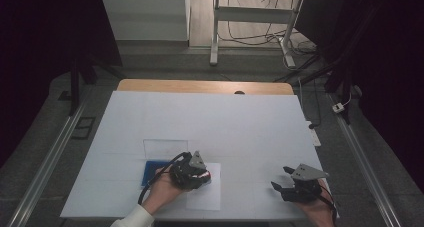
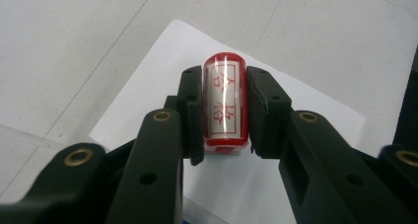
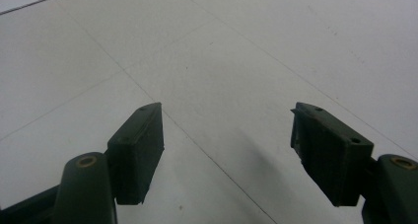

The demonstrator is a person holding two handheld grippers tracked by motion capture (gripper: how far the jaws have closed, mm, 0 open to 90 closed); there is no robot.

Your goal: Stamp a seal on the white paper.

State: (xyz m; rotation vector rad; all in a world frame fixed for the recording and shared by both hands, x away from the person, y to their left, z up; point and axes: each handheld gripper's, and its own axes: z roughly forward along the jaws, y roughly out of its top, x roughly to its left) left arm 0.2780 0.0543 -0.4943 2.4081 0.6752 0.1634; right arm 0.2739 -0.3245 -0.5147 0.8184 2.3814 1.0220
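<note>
A red stamp point(image 2: 225, 105) with a white label and red characters stands between the jaws of my left gripper point(image 2: 224, 110), which is shut on it from both sides. Under the stamp lies a white sheet of paper point(image 2: 296, 110). In the high view the left gripper point(image 1: 206, 178) sits over that paper point(image 1: 206, 197) near the table's front edge, with a blue ink pad point(image 1: 151, 171) just to its left. My right gripper point(image 1: 281, 179) rests at the front right, and its jaws stand wide open over bare table point(image 3: 226, 86) with nothing between them.
A white cover point(image 1: 200, 127) lies over the table, with a strip of wooden top point(image 1: 200, 86) showing at the far edge. A clear square lid point(image 1: 165, 148) sits behind the ink pad. A desk frame point(image 1: 250, 17) and cables stand on the floor beyond.
</note>
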